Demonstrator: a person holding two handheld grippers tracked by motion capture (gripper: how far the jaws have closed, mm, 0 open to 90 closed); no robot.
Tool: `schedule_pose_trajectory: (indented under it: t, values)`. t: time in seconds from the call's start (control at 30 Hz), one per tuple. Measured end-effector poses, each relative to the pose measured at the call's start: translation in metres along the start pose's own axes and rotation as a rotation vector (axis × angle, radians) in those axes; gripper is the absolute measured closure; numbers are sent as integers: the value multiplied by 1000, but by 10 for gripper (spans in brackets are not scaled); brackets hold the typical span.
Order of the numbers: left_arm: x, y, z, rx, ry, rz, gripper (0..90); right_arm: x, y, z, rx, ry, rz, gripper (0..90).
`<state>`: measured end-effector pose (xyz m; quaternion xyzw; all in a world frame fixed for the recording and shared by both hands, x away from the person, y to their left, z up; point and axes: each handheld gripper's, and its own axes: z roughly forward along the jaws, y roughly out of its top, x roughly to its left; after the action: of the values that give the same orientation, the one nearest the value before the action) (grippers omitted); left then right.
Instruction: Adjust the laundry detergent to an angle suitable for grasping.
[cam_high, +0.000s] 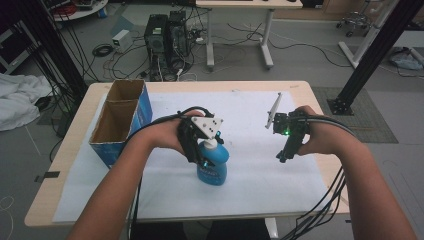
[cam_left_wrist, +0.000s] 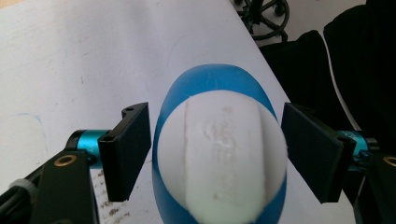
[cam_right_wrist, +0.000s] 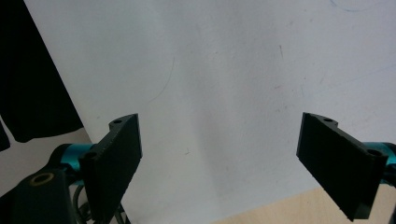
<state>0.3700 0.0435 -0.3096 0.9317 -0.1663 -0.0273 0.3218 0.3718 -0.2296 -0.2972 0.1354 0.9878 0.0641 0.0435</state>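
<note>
Between the left gripper's (cam_left_wrist: 215, 154) fingers (cam_left_wrist: 127, 150) stands the bottle (cam_left_wrist: 219, 158), upright on the white sheet (cam_left_wrist: 84, 60) of the table (cam_high: 75, 130). The left gripper view looks down on its white cap inside a blue body; a narrow gap shows on each side, so the fingers are open around it and do not press it. The high view shows the bottle's label side and a box (cam_high: 120, 117) well beyond the left fingers. The right gripper (cam_right_wrist: 219, 163) is open wide over bare sheet, with nothing between its fingers.

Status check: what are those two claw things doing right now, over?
Left gripper jaws open astride blue bottle cap, not touching. Right gripper open, empty. Bottle upright.
</note>
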Motion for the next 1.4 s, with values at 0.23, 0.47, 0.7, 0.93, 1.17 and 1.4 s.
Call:
schedule_pose_trajectory:
  t: [0.23,0.47,0.7,0.93,1.17,1.4]
  values:
    - [-6,-1,-12,15,54,-43,207,1,4,0,-4,0,-10,133]
    - [-14,-5,-24,21,111,-88,159,0,9,0,-6,2,-29,133]
    - [-23,-9,-39,39,146,-136,158,1,13,0,-5,1,-38,133]
    - [-32,-14,-51,97,185,-209,158,2,16,1,-1,2,-42,133]
    - [-43,-16,-60,137,203,-251,149,4,20,1,5,4,-47,133]
    - [-55,-18,-70,204,224,-283,122,5,25,2,7,5,-58,133]
